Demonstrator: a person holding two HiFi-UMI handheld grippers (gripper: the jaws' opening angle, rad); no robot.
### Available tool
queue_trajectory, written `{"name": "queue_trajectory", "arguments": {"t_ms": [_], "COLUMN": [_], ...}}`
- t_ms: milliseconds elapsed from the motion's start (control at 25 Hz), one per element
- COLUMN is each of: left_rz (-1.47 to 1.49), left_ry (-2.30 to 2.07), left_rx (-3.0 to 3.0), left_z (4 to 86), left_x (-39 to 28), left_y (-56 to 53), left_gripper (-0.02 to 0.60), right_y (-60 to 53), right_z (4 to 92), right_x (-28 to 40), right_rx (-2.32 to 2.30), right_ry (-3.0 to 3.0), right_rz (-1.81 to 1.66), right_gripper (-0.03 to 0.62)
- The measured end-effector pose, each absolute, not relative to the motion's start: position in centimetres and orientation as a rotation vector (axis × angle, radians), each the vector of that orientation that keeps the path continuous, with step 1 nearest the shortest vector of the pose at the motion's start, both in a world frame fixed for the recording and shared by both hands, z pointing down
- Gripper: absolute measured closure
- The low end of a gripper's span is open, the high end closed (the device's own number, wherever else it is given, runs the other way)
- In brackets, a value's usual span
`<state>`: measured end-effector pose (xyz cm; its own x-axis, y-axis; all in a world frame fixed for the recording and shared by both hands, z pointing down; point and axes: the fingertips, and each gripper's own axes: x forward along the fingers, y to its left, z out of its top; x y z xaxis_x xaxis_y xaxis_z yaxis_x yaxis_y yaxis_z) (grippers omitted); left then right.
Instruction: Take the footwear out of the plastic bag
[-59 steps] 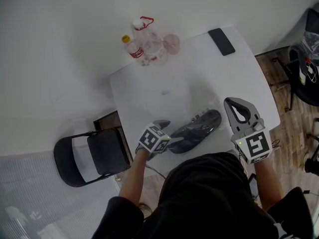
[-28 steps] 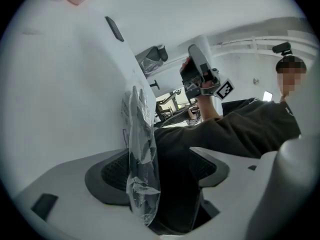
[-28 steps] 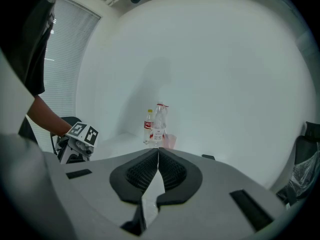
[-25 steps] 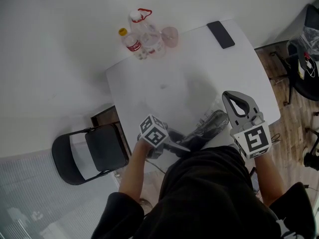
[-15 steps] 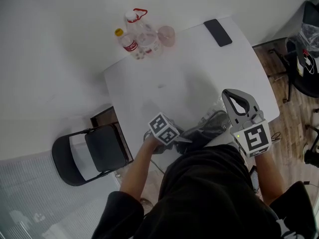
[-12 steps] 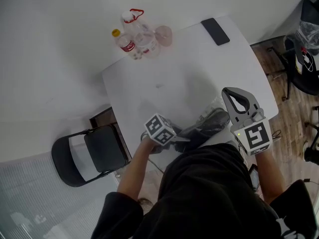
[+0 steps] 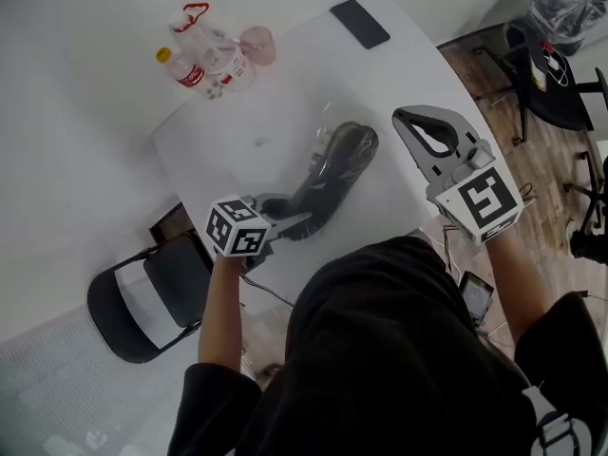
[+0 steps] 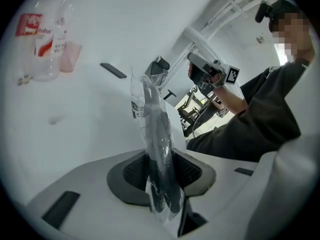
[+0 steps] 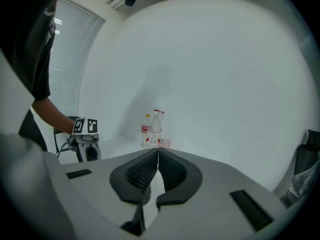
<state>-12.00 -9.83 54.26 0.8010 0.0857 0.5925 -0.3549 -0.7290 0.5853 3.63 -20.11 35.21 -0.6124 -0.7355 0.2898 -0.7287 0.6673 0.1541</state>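
Note:
Dark footwear sealed in a clear plastic bag [image 7: 330, 174] lies slantwise on the white table [image 7: 285, 93]. My left gripper [image 7: 288, 224] is at the bag's near end, its jaws closing with pads pressed on the bag and the dark shoe inside. In the left gripper view the bag [image 8: 154, 134] rises upright from between the pads of the left gripper [image 8: 160, 171]. My right gripper [image 7: 407, 118] hovers to the right of the bag, apart from it. The right gripper view shows the right gripper [image 9: 158, 156] shut with nothing in it.
Two plastic bottles [image 7: 204, 46] and a pink cup [image 7: 257, 43] stand at the table's far left. A black phone [image 7: 359, 23] lies at the far right corner. A folding chair [image 7: 142, 297] stands left of the table, an office chair [image 7: 560, 74] on the right.
The left gripper has closed on the near end of the bag and pulled it leftward; the bagged shoe now lies more upright across the table. The right gripper stays shut.

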Motion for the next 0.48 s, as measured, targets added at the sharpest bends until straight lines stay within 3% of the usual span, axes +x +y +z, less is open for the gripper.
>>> {"name": "queue_trajectory", "arguments": {"t_ms": [480], "left_rz": [0.895], "left_ry": [-0.379], "left_rx": [2.730], "left_z": [46.9], "left_x": [-12.1], "left_y": [-11.6], "left_gripper": [0.446], "right_y": [-16.9], "right_z": [31.6], "right_x": [2.2], "right_rx": [0.648], "right_ry": [-2.496], "right_rz": [-0.191], "right_gripper": [0.574]}}
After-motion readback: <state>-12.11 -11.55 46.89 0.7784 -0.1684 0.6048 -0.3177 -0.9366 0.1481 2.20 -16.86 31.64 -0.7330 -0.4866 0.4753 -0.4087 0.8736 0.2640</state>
